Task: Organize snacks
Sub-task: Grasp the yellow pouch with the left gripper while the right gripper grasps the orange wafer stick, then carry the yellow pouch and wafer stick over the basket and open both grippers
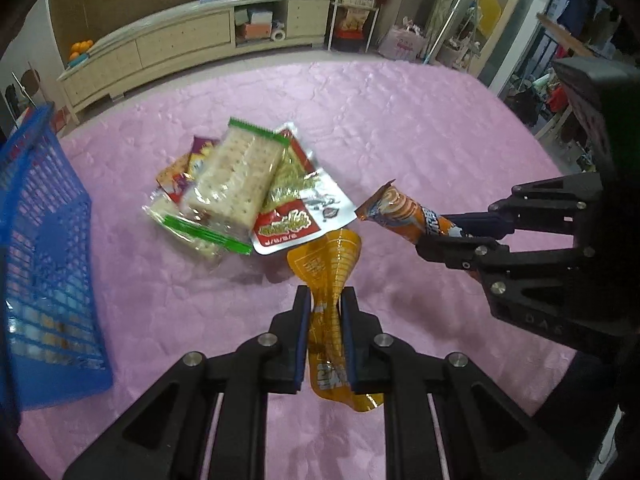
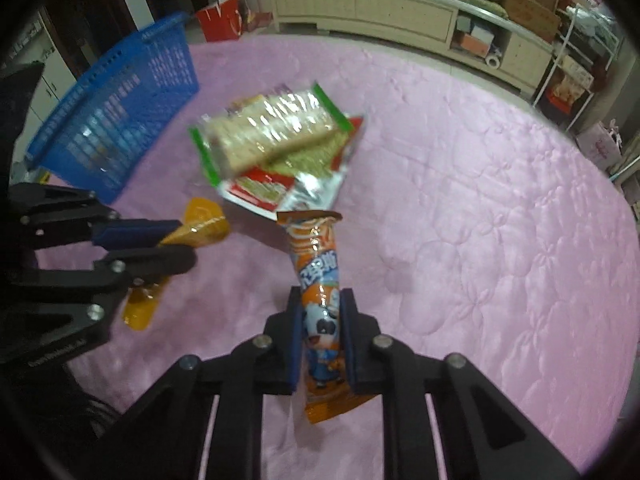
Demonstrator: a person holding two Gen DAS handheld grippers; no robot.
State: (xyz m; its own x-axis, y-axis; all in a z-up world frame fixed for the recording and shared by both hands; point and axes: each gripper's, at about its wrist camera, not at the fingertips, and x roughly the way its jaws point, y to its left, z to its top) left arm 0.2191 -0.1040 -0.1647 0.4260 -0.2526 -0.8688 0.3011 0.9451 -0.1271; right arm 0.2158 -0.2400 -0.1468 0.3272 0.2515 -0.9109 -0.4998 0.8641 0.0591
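Note:
My left gripper is shut on a yellow-orange snack packet, held above the pink cloth; it also shows in the right wrist view. My right gripper is shut on an orange tube-shaped snack pack, which also shows in the left wrist view. A pile of snacks lies on the cloth: a clear cracker pack with green ends on top of a red and silver packet. A blue basket stands at the left, with packets inside.
The pink quilted cloth covers the surface. A cream low cabinet runs along the far wall, with shelves and bags beside it. A red bag stands behind the basket.

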